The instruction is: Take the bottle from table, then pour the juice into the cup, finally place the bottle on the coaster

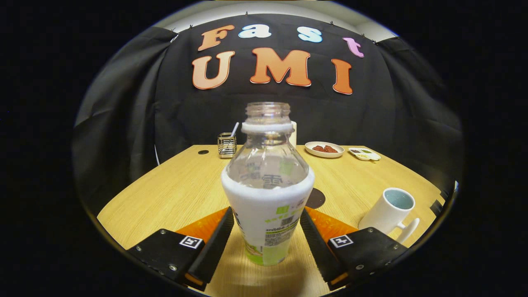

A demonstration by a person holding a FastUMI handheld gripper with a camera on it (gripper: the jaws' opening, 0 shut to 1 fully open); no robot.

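A clear, uncapped bottle with a white and green label stands upright between my fingers, its base at the wooden table. My gripper is shut on it, with both fingers pressing the label's sides. A dark round coaster lies just behind the bottle to the right, partly hidden by it. Further right, beside my right finger, a white cup with a pale blue inside stands with its handle pointing toward me.
At the table's far edge stand a wire holder with a utensil in it, a plate of red-brown food and a small sauce dish. A small dark disc lies at the far left. Black cloth walls the booth.
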